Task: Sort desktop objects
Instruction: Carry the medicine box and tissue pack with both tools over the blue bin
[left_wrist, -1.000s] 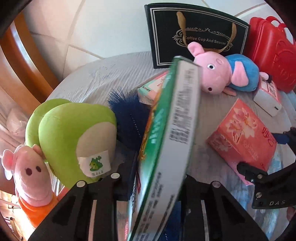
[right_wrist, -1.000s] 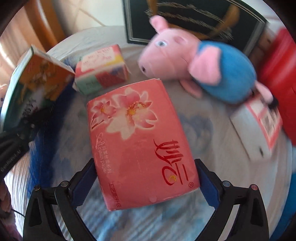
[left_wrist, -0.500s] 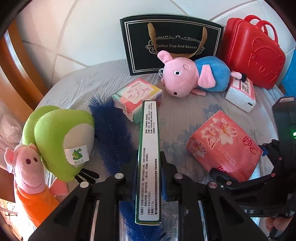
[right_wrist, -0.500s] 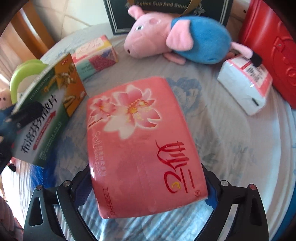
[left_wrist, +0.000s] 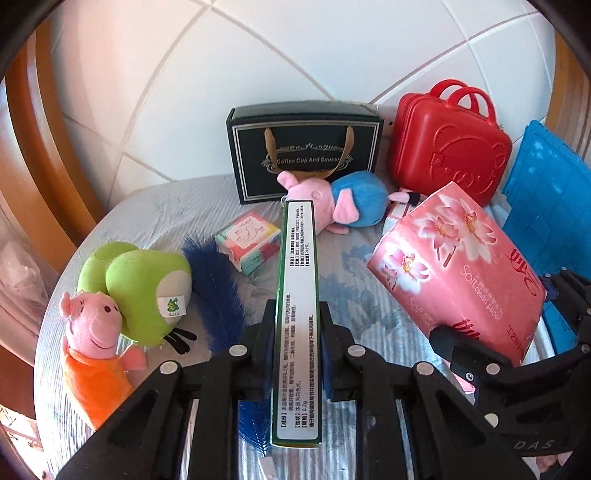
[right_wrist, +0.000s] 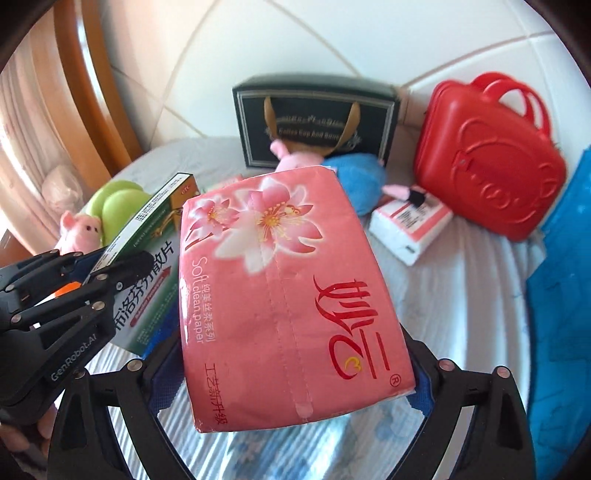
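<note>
**Inspector A:** Jaws on the left gripper (left_wrist: 295, 354) are pinching a flat green medicine box (left_wrist: 296, 314) by its broad faces, narrow printed edge up. The box is clear of the surface (left_wrist: 155, 214).

**Inspector B:** Confirmed. Jaws on the right gripper (right_wrist: 291, 373) stand wide and are clamped on the flanks of a pink tissue pack (right_wrist: 284, 288), also held above the surface. It hangs tilted, just beside the medicine box.

**Inspector A:** Items lying on the surface?

**Inspector B:** A pink pig plush in a blue top (left_wrist: 336, 205) lies in front of a black gift bag (left_wrist: 304, 147). A small tissue packet (left_wrist: 249, 242) sits beside a dark blue feather (left_wrist: 218, 295). At the left edge, a green plush (left_wrist: 147, 291) touches a pig plush in orange (left_wrist: 94, 343).

**Inspector A:** Far right?

**Inspector B:** A red toy suitcase (left_wrist: 450, 144) stands upright against the tiled wall, with a white packet (right_wrist: 410, 225) in front of it.
</note>
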